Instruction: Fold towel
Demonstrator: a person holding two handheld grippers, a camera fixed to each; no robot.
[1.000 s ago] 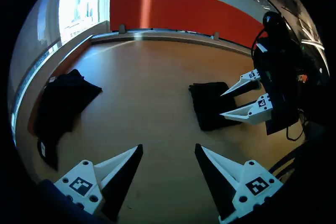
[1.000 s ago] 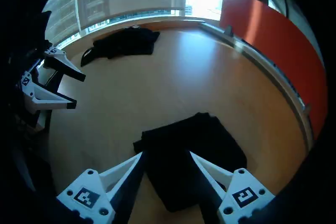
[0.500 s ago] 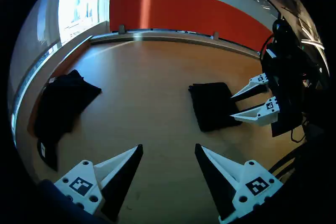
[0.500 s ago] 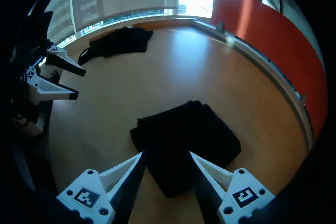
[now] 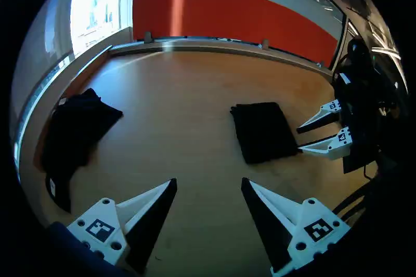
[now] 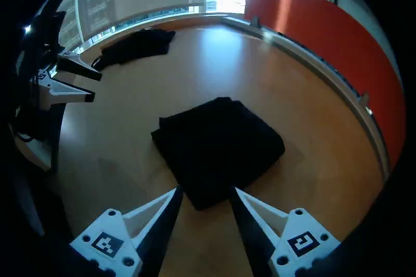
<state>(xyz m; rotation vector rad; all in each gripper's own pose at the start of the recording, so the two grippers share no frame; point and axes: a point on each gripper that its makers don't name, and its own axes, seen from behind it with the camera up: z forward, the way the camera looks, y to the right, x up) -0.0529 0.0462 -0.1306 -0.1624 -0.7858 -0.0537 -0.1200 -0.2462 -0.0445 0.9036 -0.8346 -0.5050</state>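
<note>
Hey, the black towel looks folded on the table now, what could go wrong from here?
1. The right tongs hang open with their tips right at the near edge of the folded black cloth towel; a forward nudge could catch that edge and undo the fold.
2. The crumpled black cloth heap lies close to the edge of the wooden table; a careless pull might drag it off.

A folded black towel [image 5: 264, 131] lies flat on the wooden table [image 5: 177, 95].

Wooden tabletop [image 5: 192, 90], bordered along its far edge by a metal rail [image 5: 208, 44] and an orange partition [image 5: 234, 14]; bright window [image 5: 96, 7] adjoining; crumpled dark cloth [image 5: 78, 126] lying beside the window edge.
</note>
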